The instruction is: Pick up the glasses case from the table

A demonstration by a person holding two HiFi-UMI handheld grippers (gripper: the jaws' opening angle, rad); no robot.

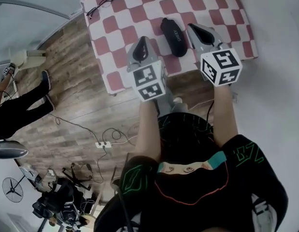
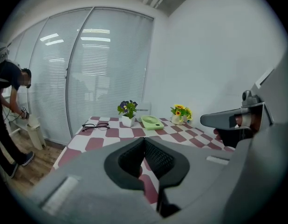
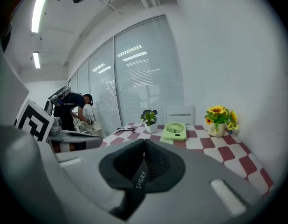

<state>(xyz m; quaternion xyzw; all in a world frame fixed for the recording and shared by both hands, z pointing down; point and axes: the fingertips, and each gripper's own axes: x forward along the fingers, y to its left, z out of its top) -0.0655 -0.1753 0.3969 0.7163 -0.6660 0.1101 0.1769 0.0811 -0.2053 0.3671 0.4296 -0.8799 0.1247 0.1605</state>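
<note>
The black glasses case (image 1: 173, 36) lies on the red-and-white checked table (image 1: 115, 21), near its front edge and between my two grippers. My left gripper (image 1: 141, 40) hovers just left of the case over the front edge, its jaws shut (image 2: 144, 140) with nothing in them. My right gripper (image 1: 192, 29) sits close beside the case's right side, its jaws shut (image 3: 144, 143) and empty. In the right gripper view a black strip of the case (image 3: 138, 183) with white lettering shows through the slit under the jaws.
A pair of glasses (image 1: 98, 6) lies at the table's far left. At the back stand a green fan (image 3: 174, 130), a potted plant (image 2: 127, 111) and a sunflower vase (image 3: 217, 120). A person (image 1: 19, 100) bends over at the left. Cables and a power strip (image 1: 103, 144) lie on the wooden floor.
</note>
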